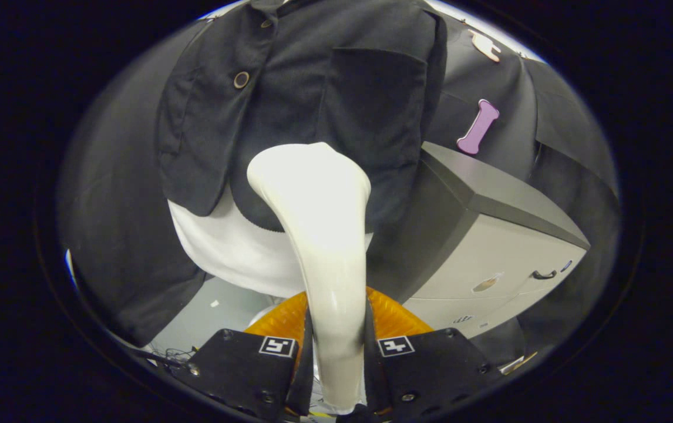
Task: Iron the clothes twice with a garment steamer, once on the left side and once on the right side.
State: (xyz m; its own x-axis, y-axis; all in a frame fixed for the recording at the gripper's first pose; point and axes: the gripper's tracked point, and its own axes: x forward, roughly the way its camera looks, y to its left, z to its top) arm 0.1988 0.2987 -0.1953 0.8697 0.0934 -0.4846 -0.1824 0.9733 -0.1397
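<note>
My gripper is shut on the handle of a white garment steamer, both fingers pressing its sides. The steamer rises from between the fingers, and its wide head rests against a hanging dark jacket. The head sits just below the jacket's right chest pocket, to the right of the button line. A white garment hangs out below the jacket's hem, behind the steamer's neck.
A grey cabinet with drawers and a dark top stands close to the right of the steamer. An orange ribbed object lies just behind the fingers. Black cloth hangs to the left and right. Pale floor shows below.
</note>
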